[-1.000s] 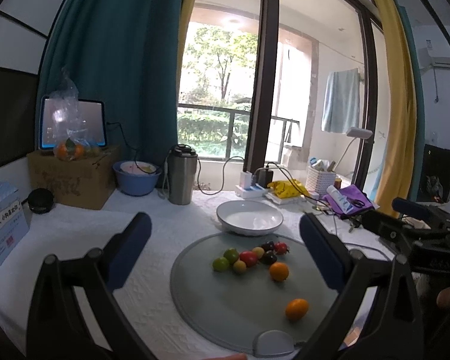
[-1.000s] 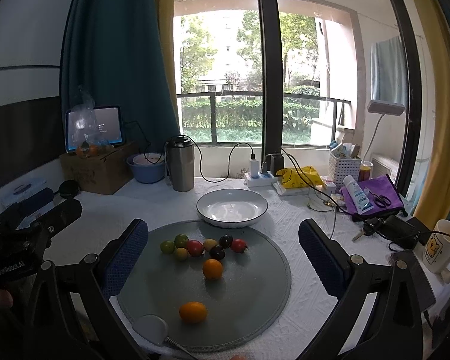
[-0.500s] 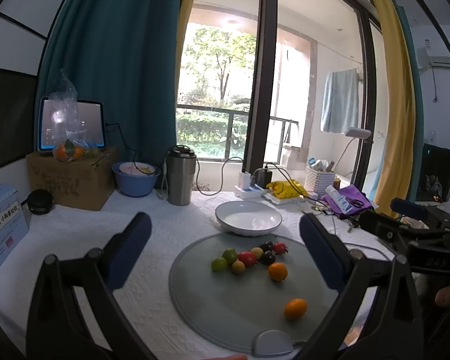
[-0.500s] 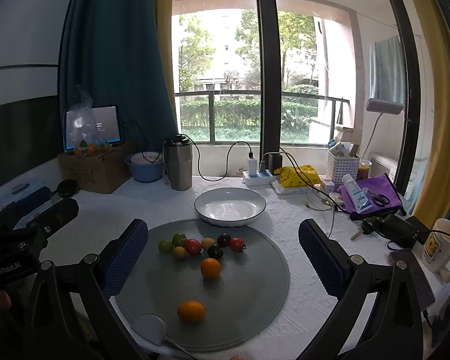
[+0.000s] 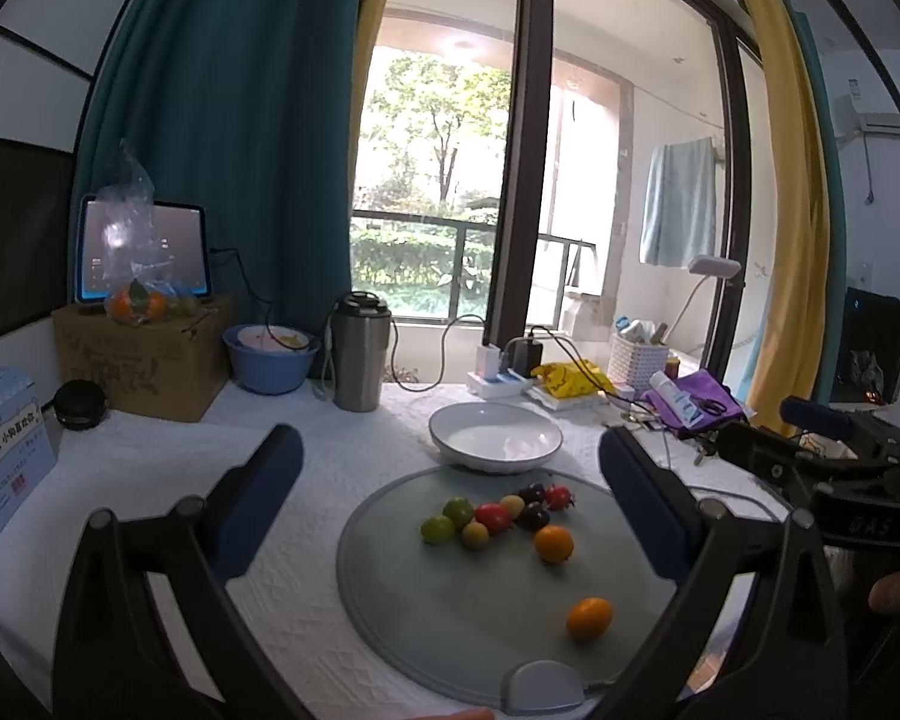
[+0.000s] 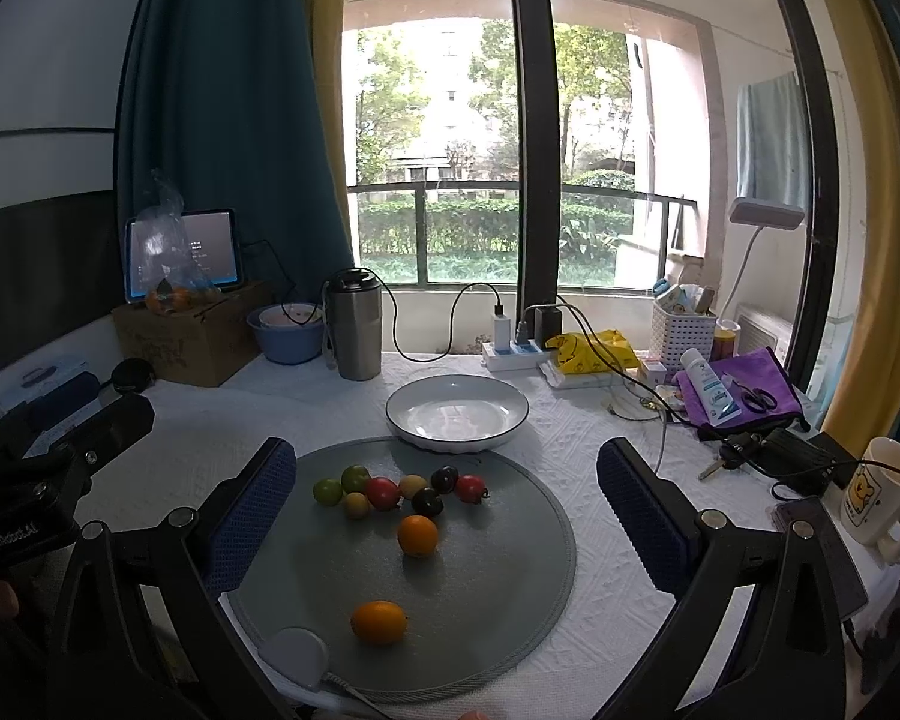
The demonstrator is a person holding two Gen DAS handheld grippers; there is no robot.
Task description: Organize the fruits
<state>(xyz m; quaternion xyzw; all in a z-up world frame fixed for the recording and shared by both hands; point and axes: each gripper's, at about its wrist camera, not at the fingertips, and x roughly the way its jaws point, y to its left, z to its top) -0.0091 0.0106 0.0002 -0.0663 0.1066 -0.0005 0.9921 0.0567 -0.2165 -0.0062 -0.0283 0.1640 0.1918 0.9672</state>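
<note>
White tablecloth, bear mug right view only

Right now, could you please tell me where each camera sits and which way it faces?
Left wrist: on the left gripper, jaws open, facing the window over the grey mat; the right gripper shows at its right edge.
Right wrist: on the right gripper, jaws open, facing likewise; the left gripper shows at its left.
Shared: mat, small fruits, white bowl.
</note>
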